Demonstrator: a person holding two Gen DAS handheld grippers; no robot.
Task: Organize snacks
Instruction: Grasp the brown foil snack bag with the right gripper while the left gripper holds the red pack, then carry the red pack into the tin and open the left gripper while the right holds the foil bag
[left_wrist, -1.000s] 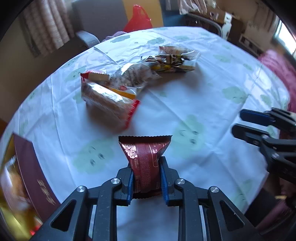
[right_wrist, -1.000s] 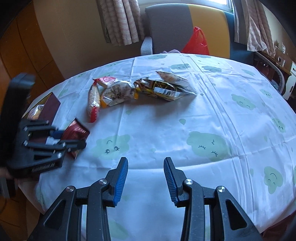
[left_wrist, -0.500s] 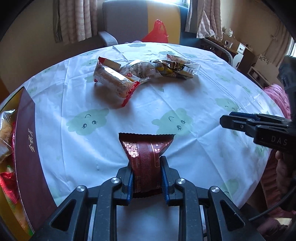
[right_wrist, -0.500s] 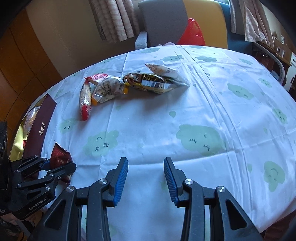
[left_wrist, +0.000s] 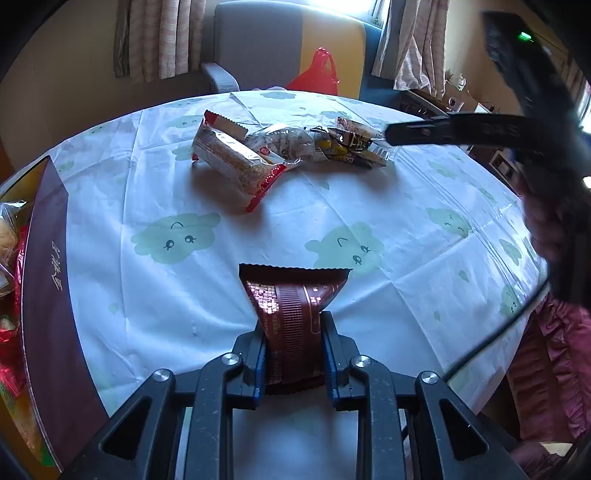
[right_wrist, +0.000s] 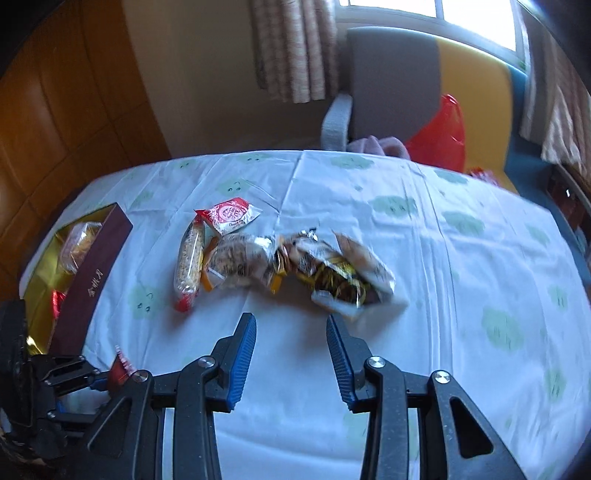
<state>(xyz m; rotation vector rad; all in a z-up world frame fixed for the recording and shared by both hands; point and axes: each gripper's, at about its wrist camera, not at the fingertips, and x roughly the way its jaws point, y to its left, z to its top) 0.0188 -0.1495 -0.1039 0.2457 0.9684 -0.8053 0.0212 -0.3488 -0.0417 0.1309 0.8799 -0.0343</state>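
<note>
Maroon snack packet (left_wrist: 293, 314) is pinched in the left gripper (left_wrist: 294, 354) above the table's (left_wrist: 424, 295) near edge — next it goes left into the gift box (left_wrist: 44, 295), while the spread-open right gripper (right_wrist: 291, 354) hovers by the snack pile (right_wrist: 280, 262).

You face a round table (right_wrist: 480, 229) under a white cloth (left_wrist: 369, 192) printed with green clouds. Beyond it stands a grey and yellow armchair (right_wrist: 391, 74) with a red bag (right_wrist: 439, 136) on its seat. Patterned curtains (right_wrist: 291, 48) hang beside a bright window (right_wrist: 476, 22). The wall (right_wrist: 207, 81) is beige, and wood panelling (right_wrist: 62, 103) runs along your left.
</note>
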